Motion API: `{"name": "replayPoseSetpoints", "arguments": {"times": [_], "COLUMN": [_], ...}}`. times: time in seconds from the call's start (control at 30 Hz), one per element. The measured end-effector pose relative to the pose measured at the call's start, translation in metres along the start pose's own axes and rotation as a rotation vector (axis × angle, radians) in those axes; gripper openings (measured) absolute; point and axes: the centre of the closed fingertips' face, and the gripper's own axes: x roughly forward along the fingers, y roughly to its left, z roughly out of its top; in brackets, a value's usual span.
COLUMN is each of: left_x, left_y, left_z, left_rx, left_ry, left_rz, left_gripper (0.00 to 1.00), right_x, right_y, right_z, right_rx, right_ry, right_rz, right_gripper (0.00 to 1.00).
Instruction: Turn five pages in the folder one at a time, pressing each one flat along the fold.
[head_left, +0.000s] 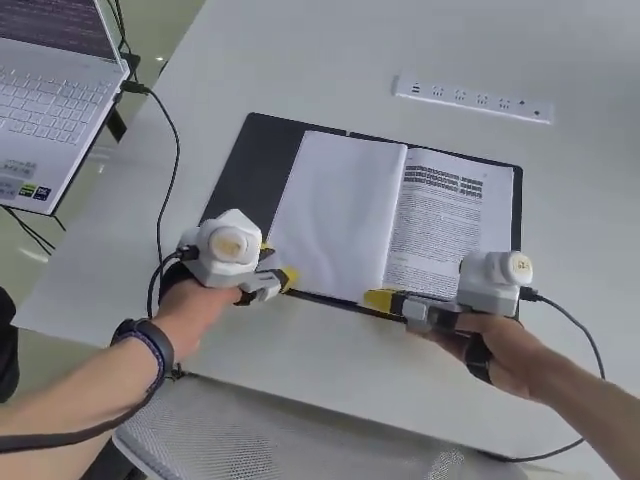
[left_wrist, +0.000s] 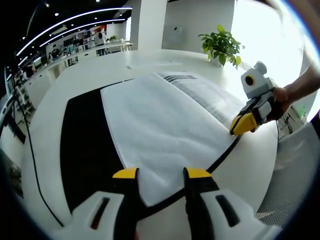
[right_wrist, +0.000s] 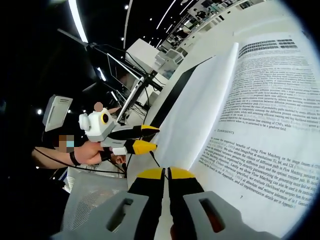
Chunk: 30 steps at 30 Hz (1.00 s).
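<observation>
The left gripper (left_wrist: 160, 175) is holding its jaws released at the near edge of the blank page (head_left: 340, 210). The right gripper (right_wrist: 166, 174) is keeping its jaws clenched on nothing beside the printed page (head_left: 450, 220). The folder (head_left: 250, 160) is lying open on the bench (head_left: 350, 60), holding both pages flat. Some turning is apparently done, but I cannot tell how many pages are left.

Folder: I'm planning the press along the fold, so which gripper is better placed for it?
Likely right. The right gripper, jaws shut, sits at the near end of the fold; the left gripper, jaws open, is at the blank page's outer corner, farther away.
</observation>
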Motion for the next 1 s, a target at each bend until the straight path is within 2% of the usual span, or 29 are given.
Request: {"name": "replayPoseSetpoints", "arguments": {"times": [0.13, 0.17, 0.3, 0.33, 0.37, 0.47, 0.73, 0.87, 1.0], "left_x": [-0.007, -0.01, -0.02, -0.023, -0.025, -0.031, -0.044, -0.056, -0.069], "left_y": [0.003, 0.004, 0.005, 0.005, 0.004, 0.002, -0.005, -0.008, -0.009], "left_z": [0.005, 0.007, 0.012, 0.014, 0.016, 0.02, 0.033, 0.042, 0.047], "left_rx": [-0.009, -0.013, 0.0, 0.006, 0.01, 0.012, 0.05, 0.068, 0.075], "left_ry": [-0.017, -0.024, -0.04, -0.044, -0.048, -0.062, -0.087, -0.114, -0.136], "left_rz": [-0.001, 0.002, 0.003, 0.003, 0.002, -0.003, -0.022, -0.026, -0.024], "left_gripper": [0.4, 0.41, 0.44, 0.44, 0.45, 0.46, 0.5, 0.53, 0.56], "right_x": [-0.015, -0.021, -0.04, -0.045, -0.051, -0.062, -0.098, -0.118, -0.135], "right_y": [-0.003, -0.006, -0.005, -0.013, -0.013, -0.005, 0.003, 0.005, 0.012], "right_z": [0.017, 0.022, 0.035, 0.032, 0.035, 0.04, 0.048, 0.051, 0.051], "right_rx": [-0.062, -0.079, -0.136, -0.139, -0.143, -0.164, -0.254, -0.299, -0.334], "right_ry": [-0.039, -0.048, -0.078, -0.082, -0.091, -0.104, -0.119, -0.127, -0.133], "right_rz": [-0.034, -0.059, -0.126, -0.13, -0.136, -0.152, -0.259, -0.32, -0.354], "right_gripper": [0.08, 0.1, 0.18, 0.2, 0.21, 0.23, 0.3, 0.32, 0.37]}}
